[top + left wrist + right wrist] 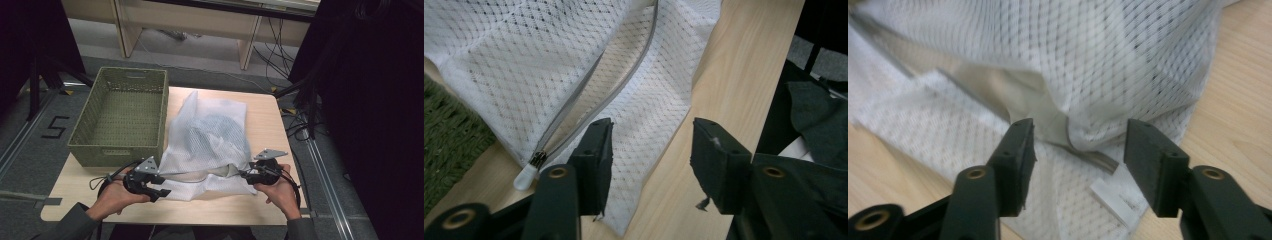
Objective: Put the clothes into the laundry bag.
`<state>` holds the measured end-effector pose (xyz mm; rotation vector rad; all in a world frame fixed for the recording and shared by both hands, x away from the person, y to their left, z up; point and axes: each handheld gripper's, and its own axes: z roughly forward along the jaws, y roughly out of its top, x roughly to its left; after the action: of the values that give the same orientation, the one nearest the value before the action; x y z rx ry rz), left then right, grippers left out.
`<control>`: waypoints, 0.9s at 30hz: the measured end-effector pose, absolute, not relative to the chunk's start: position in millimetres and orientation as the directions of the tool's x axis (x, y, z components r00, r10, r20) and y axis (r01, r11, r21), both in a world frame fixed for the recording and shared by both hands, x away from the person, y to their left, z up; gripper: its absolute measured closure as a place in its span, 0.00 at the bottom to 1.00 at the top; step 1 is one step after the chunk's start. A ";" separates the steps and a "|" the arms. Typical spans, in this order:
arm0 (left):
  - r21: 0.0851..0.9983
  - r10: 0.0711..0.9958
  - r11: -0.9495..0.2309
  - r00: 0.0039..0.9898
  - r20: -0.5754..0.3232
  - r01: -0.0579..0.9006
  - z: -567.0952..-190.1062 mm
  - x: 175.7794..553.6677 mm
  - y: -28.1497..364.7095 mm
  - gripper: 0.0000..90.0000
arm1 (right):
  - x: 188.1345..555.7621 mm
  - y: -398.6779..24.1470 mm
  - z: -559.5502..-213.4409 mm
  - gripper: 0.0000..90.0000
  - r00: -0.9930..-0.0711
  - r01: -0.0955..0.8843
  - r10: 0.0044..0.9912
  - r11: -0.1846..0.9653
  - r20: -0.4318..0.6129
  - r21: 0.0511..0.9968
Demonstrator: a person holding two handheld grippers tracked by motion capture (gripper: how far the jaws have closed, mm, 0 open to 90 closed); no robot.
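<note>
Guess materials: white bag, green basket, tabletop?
White bag: likely synthetic mesh fabric, matte; open netted weave, grey zipper tape. Green basket: woven look, possibly moulded plastic or paper cord; can't tell which. Tabletop: pale wood-grain surface, probably laminate, smooth with low sheen.

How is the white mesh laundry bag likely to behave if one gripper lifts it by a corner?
The white mesh laundry bag would probably sag and drape, since it lies crumpled in soft folds on the table. It looks light, being thin netting, though something bluish inside may add weight. Its unzipped opening could gape and let the contents slide out.
</note>
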<state>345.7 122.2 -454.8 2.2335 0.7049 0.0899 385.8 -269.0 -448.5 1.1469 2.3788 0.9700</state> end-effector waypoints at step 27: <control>0.701 0.602 -0.497 0.785 -0.146 0.511 -456.4 327.2 147.3 0.27 | 330.8 -256.0 -444.3 0.34 -0.591 0.637 0.768 0.256 0.248 0.727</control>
<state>327.2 147.3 -456.4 2.1992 0.8218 0.1500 330.8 -256.0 -444.3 1.3329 2.3609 1.2481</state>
